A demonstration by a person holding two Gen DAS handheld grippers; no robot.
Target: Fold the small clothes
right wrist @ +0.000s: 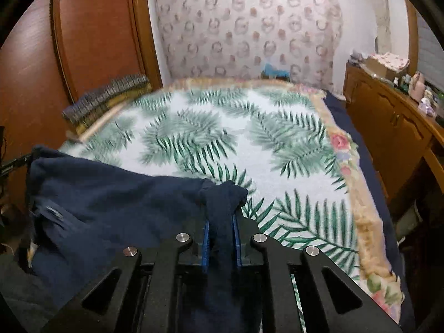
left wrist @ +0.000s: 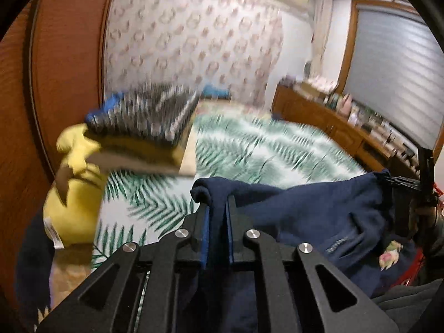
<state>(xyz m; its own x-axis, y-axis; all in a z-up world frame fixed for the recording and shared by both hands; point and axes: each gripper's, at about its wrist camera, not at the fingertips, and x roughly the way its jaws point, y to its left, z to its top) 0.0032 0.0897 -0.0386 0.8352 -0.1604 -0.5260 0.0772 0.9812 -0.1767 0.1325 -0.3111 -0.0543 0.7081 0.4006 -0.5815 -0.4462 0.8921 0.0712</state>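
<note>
A navy blue garment (left wrist: 319,211) hangs stretched between both grippers above the bed. My left gripper (left wrist: 217,202) is shut on one bunched corner of it, the cloth pinched between its blue pads. In the right wrist view the same navy garment (right wrist: 111,202) spreads to the left, and my right gripper (right wrist: 222,216) is shut on its other corner. The far edge of the cloth runs to the other gripper (right wrist: 14,163) at the left border. A small pale print shows on the fabric (left wrist: 337,245).
The bed carries a white blanket with green palm leaves (right wrist: 222,138) and a floral border (right wrist: 360,208). A yellow plush toy (left wrist: 72,194) and a stack of folded blankets (left wrist: 144,122) sit at the left. A wooden dresser (right wrist: 388,122) with bottles stands on the right.
</note>
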